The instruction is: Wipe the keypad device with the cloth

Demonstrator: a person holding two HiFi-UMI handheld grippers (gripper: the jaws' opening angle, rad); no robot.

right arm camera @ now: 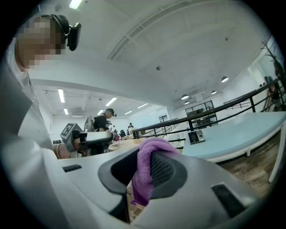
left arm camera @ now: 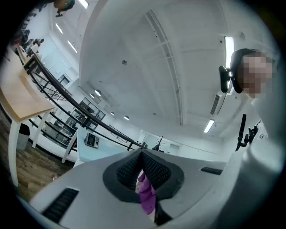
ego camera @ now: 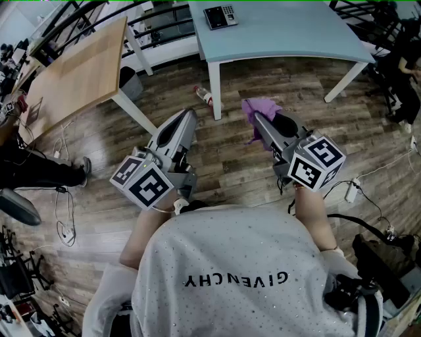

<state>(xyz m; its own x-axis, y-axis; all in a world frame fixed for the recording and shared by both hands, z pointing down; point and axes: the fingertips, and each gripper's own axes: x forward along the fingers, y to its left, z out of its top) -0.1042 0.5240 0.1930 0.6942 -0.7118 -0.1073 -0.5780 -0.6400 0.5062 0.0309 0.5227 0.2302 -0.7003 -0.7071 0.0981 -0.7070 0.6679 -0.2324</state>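
The keypad device (ego camera: 220,16), dark with a small screen and keys, lies on the far light-blue table (ego camera: 289,33). It also shows small in the left gripper view (left arm camera: 91,140) and the right gripper view (right arm camera: 195,136). I stand well back from that table, over the wood floor. My right gripper (ego camera: 255,117) (right arm camera: 145,154) is shut on the purple cloth (ego camera: 262,107) (right arm camera: 142,179), which drapes over its tips. My left gripper (ego camera: 191,113) (left arm camera: 142,154) is shut, its tips meeting with nothing held in the head view. A strip of purple shows through the gap below its tips.
A wooden table (ego camera: 79,72) stands to the left, with a dark bin (ego camera: 129,82) beside its leg. A small bottle (ego camera: 204,96) lies on the floor by the blue table's leg. Another person's legs (ego camera: 39,172) are at the left; cables and a power strip (ego camera: 351,191) lie at the right.
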